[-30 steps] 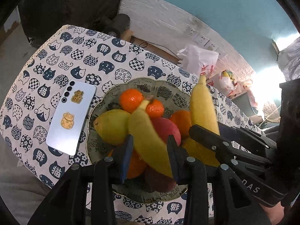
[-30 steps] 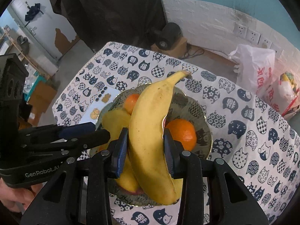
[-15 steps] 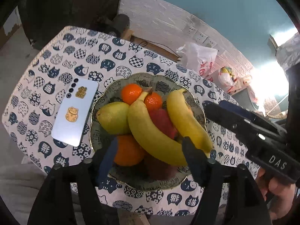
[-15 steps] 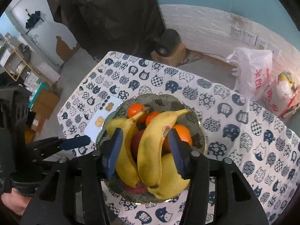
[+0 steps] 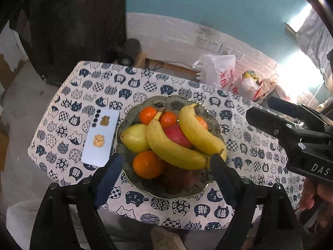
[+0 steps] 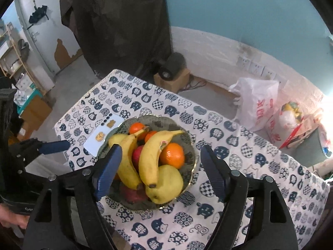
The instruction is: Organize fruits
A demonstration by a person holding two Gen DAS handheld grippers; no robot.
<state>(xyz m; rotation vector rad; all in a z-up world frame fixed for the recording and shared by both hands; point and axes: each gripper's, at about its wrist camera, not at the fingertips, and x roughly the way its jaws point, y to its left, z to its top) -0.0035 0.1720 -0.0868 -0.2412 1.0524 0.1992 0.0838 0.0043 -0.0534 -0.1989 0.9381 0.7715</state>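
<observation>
A patterned bowl [image 5: 172, 104] [image 6: 189, 155] on the cat-print tablecloth holds two bananas [image 5: 166, 148] [image 6: 152, 156], a yellow pear [image 5: 135, 137], a red apple [image 5: 177, 135] and several oranges [image 5: 147, 164]. The bananas lie side by side on top of the pile. My left gripper [image 5: 165, 166] hangs above the bowl's near edge, its jaws opening, and no fruit touches its pads. My right gripper [image 6: 160, 162] hovers over the same bowl, its jaws opening too, with nothing gripped. Each gripper shows at the side of the other's view: the right gripper [image 5: 291, 129] and the left gripper [image 6: 52, 145].
A pale phone [image 5: 102, 139] [image 6: 104, 137] with gold stickers lies on the cloth just left of the bowl. Plastic bags [image 5: 218, 70] [image 6: 258, 104] sit on the floor behind the table, near a wall with sockets. The table's edges drop off on the left and near sides.
Both grippers were shut on a banana each; they have opened, let the bananas down onto the fruit pile, and risen up and back from the bowl.
</observation>
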